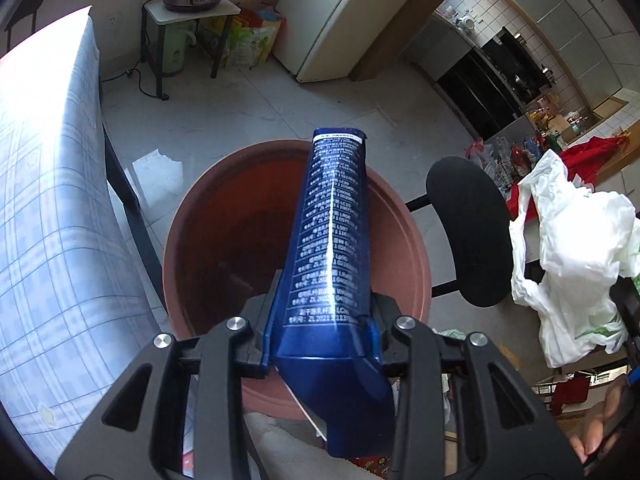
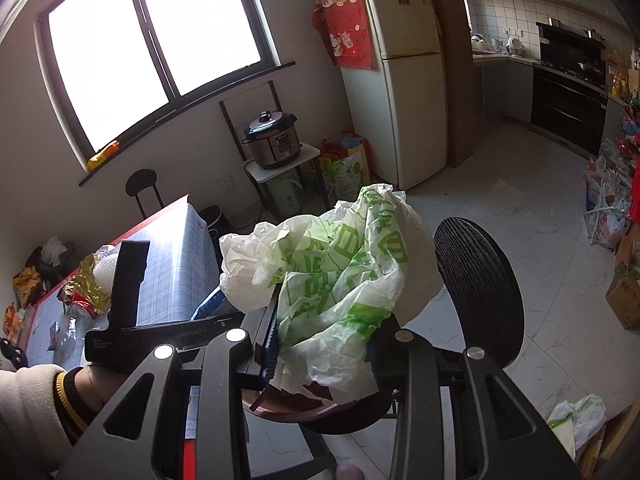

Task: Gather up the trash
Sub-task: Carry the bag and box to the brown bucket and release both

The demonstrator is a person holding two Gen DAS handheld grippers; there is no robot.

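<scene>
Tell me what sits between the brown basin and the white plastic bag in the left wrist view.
In the left wrist view, a black round stool seat lies between the brown basin and the white plastic bag.

**Daylight, glare and fisheye bend**

Daylight floods in through the window, blown out to pure white. A glare streak runs down the blue box, and the worktop cloth is washed out. Edges curve strongly with dark corners; focus is sharp.
</scene>
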